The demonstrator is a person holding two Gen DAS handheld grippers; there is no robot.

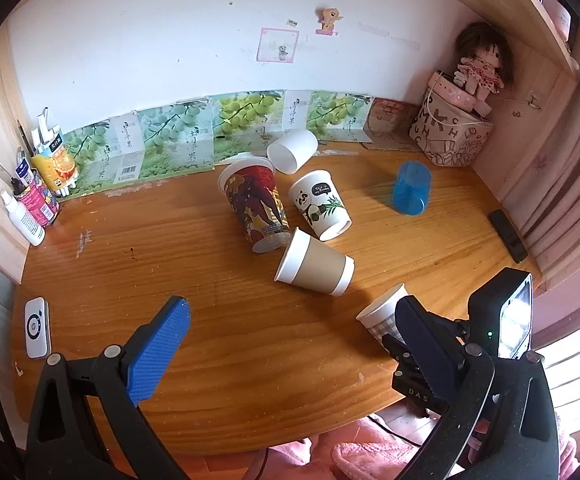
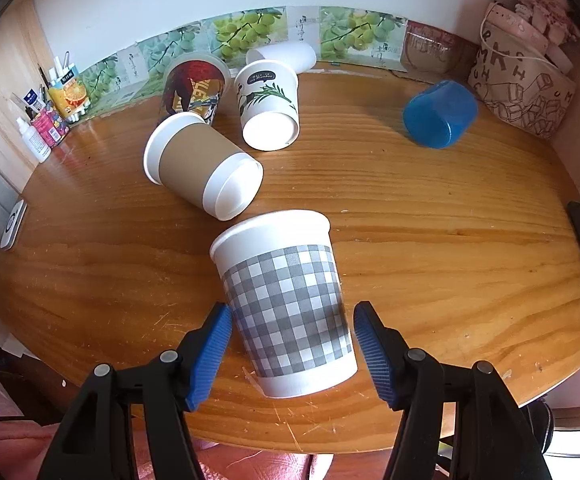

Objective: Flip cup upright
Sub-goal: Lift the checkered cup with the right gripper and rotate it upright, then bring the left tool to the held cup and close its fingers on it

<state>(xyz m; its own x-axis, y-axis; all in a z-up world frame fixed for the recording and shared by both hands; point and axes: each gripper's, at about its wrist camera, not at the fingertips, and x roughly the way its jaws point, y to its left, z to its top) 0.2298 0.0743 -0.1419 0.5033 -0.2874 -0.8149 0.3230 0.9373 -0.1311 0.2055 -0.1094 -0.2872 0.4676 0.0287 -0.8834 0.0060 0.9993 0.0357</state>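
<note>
A scratched orange-brown wooden desk (image 2: 430,240) fills an alcove of white wall and wood panels. The grey-checked white paper cup (image 2: 285,308) lies on its side near the front edge, between the wide-spread fingers of the right gripper (image 2: 293,334) (left pad just beside it). The left gripper (image 1: 290,344) gapes over bare wood.

Glossy scratched wooden table (image 2: 430,216), matt paper checked cup (image 2: 290,304), shiny blue plastic cup (image 2: 438,114).
</note>
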